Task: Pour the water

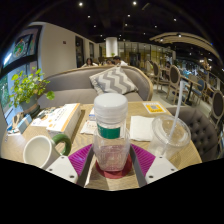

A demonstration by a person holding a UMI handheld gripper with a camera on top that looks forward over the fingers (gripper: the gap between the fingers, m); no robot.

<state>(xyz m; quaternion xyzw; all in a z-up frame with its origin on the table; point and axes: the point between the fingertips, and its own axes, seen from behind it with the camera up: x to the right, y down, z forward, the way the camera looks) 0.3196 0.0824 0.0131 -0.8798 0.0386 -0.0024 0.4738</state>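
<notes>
- a leafy green plant (28,88) stands far off to the left of the fingers, by the windows; its pot is hidden
- nearer, an open book or menu (55,117) lies flat on the wooden table (120,112); its print is too small to read
- a white mug (40,151) with a green handle sits just left of the fingers, apart from them
- the gripper (111,165) holds a clear plastic bottle (110,135) upright between its two fingers; both magenta pads (80,158) look pressed against the bottle's lower sides; the claw is closed down to the bottle's width
- the bottle has a wide white cap and a green and white label band below it; the writing on the band cannot be read; something reddish shows through its base
- white paper sheets (142,127) lie on the table beyond the bottle, one to each side
- a small yellow card (154,107) lies further back on the table; its markings are unreadable
- a clear plastic cup (171,139) with a straw stands just right of the fingers, not touching them
- behind the table, a grey sofa (95,83) carries a zigzag cushion (118,79); beyond it, a dim cafe room with chairs, ceiling spotlights and a hanging lamp (111,46)
</notes>
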